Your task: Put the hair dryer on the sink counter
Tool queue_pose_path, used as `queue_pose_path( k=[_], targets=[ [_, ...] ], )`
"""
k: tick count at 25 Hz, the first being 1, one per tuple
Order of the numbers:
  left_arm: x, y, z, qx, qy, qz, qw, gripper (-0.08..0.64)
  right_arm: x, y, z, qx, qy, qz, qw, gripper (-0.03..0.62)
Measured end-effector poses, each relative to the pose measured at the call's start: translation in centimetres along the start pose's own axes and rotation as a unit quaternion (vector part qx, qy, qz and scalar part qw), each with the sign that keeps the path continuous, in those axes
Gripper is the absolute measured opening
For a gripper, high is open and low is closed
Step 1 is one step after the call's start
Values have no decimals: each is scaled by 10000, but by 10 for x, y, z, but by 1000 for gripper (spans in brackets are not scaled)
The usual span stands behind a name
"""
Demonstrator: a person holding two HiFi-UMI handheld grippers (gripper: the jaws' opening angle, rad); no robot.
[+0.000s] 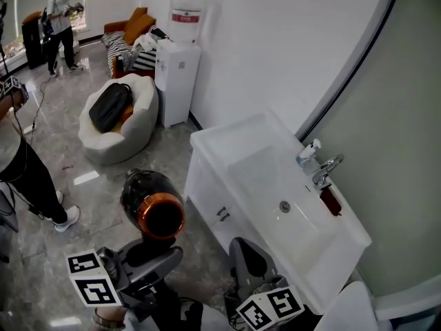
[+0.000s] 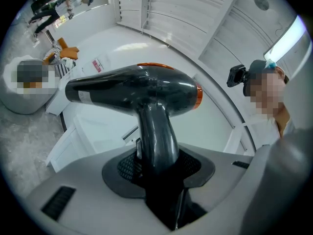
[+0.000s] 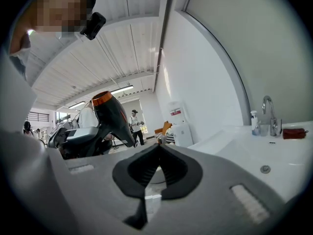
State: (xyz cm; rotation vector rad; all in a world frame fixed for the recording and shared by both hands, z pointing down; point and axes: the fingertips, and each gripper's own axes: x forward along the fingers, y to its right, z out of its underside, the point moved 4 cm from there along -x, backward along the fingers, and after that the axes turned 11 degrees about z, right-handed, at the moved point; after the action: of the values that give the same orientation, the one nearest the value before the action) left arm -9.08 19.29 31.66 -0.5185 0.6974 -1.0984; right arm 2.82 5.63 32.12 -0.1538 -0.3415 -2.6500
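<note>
1. Left gripper [image 1: 155, 250], lower left of the head view: jaws are clamping the handle of the hair dryer [image 1: 153, 204]. The black body is sitting above the jaws in the air, its orange-ringed end facing the camera. It is hanging over the grey floor, to the left of the counter and apart from it.

2. Right gripper [image 1: 249, 257], bottom centre: jaws are resting together, with nothing between them. It is pointing toward the near end of the counter.

3. Sink counter [image 1: 227, 140], white, running from centre to lower right: a rectangular basin with a drain [image 1: 284, 206] is sitting in it, and white cabinet doors [image 1: 207, 197] are showing below the left side.

4. Along the counter's far edge, by the wall: a chrome faucet [image 1: 325, 171] is standing, with a small pump bottle [image 1: 309, 153] just to its upper left and a small dark red item [image 1: 331, 201] just below it in the frame.

5. Person [image 1: 27, 178] in dark trousers, standing at the left edge.

6. White beanbag chair [image 1: 131, 133], left of centre, carrying a black bag [image 1: 110, 106].

7. White water dispenser [image 1: 177, 74], standing against the wall at upper centre.

8. Sofa [image 1: 131, 36] with orange cushions, upper left.

9. Second person [image 1: 60, 23], standing at the far upper left corner.
</note>
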Motion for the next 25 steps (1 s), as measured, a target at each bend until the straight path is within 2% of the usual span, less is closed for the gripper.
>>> queue_pose_path(
  k=[9,25],
  targets=[
    [-26,-16,-27,1,-221,275,9994,167,11,-33,-1,-43,227,368,9991,-2],
    [-24,-29,-32,-112,-450,504,9977,167,12,-34,-2,-4,328,771,9965,-2]
  ],
)
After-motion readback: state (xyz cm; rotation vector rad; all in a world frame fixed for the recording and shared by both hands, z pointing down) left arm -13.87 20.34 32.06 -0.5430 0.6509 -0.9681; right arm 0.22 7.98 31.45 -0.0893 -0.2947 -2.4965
